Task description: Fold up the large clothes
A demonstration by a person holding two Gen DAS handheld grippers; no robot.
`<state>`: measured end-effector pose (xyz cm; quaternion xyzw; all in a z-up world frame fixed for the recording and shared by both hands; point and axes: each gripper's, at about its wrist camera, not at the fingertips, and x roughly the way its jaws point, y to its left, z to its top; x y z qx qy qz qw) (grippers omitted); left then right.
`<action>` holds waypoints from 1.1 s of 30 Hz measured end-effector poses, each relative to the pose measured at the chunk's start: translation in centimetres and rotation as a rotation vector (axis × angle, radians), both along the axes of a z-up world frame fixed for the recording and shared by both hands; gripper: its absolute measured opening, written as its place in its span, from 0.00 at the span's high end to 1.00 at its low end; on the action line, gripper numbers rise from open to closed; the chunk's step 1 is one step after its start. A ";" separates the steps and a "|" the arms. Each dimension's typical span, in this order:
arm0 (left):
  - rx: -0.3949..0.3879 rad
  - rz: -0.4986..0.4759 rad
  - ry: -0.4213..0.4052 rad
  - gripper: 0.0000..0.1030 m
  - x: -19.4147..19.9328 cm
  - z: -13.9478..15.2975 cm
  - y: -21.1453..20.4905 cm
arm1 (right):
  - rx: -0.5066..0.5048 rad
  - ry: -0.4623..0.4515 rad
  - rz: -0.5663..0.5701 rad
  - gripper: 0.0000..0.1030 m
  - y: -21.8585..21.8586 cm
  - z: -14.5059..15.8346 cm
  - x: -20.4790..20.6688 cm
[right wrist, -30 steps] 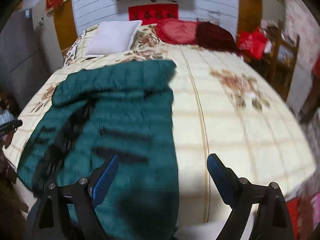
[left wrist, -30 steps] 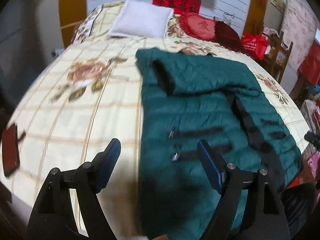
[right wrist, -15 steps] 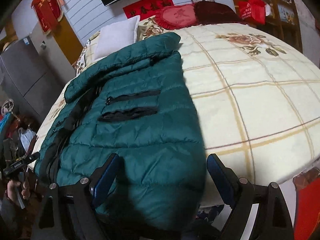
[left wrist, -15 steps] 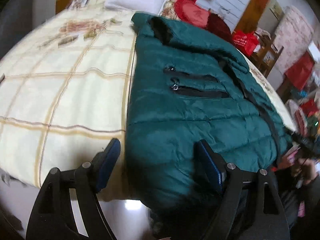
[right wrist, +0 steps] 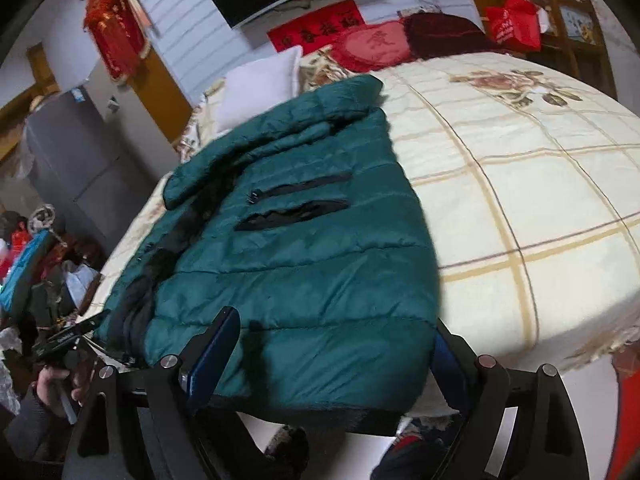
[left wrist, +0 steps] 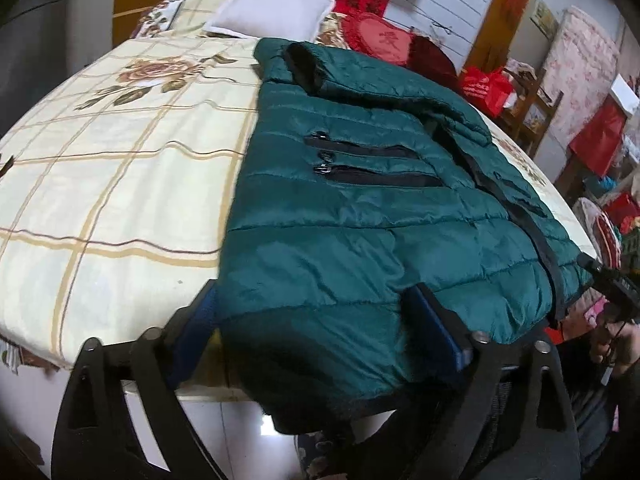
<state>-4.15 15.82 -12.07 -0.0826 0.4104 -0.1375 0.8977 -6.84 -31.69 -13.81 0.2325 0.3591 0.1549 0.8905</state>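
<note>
The green puffer jacket (left wrist: 360,208) lies flat on the bed (left wrist: 120,184), its hem hanging over the bed's near edge and its collar end pointing toward the head of the bed, where a white pillow (left wrist: 272,12) and a red cushion (left wrist: 380,38) sit. Two black zip pockets (left wrist: 372,164) run across its upper face, and a dark front band shows along one long side. The checked, flowered bedspread (right wrist: 520,168) is bare on either side of the jacket. My left gripper (left wrist: 316,328) is at the near edge of the bed with its fingers (left wrist: 434,332) spread wide, straddling one hem corner of the jacket; the blue pads stand on either side of the fabric and are not pressed together. My right gripper (right wrist: 332,350) is at the other hem corner, its fingers (right wrist: 216,350) likewise wide apart with the quilted hem lying between them, one pad over the jacket and the other just past its side edge. In the right wrist view my left gripper shows low at the left, held in my hand (right wrist: 56,384), beside the jacket's dark band.
</note>
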 end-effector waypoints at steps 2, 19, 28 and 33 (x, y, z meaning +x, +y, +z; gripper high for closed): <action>-0.003 0.001 0.005 0.04 0.1 0.0 -0.2 | 0.042 0.002 0.004 0.15 -0.2 -0.4 0.3; 0.095 0.111 0.037 0.01 1.4 -0.3 -1.3 | 0.186 -0.045 0.032 0.15 -0.5 -0.7 0.6; 0.098 0.113 0.034 0.01 1.4 -0.3 -1.5 | 0.149 -0.053 -0.015 0.15 0.1 -0.6 0.5; 0.101 0.108 0.035 0.01 1.5 -0.3 -1.4 | 0.158 -0.033 0.008 0.22 -0.1 -0.5 0.2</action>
